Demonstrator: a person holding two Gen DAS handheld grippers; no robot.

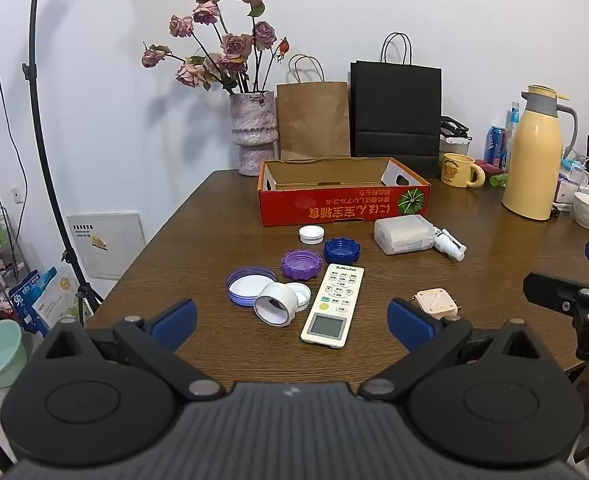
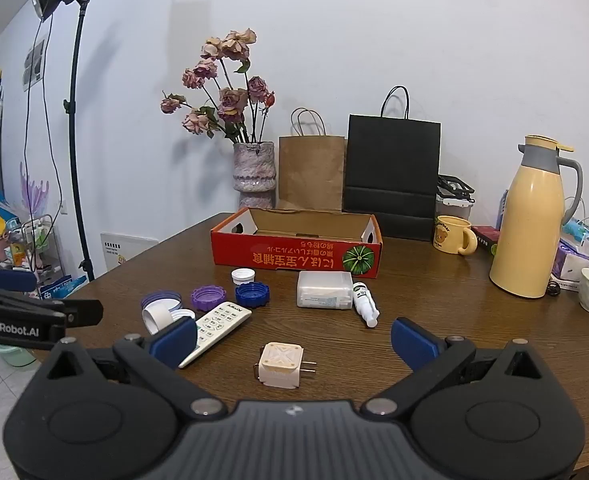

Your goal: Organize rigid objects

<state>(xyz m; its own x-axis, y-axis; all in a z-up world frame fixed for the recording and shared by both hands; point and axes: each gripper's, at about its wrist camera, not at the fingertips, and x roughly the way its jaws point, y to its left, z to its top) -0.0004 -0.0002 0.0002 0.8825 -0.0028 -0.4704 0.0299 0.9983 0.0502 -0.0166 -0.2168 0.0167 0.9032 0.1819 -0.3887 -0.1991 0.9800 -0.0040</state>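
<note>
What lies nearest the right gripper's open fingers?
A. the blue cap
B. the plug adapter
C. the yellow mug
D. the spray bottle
B: the plug adapter lies on the table just ahead of the open right gripper, between its fingers; everything else sits farther back.

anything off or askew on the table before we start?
Nothing spilled or damaged. Only oddities: the tape roll lies tipped against a white cap, and the red cardboard box sits with its print upside down towards the cameras.
</note>
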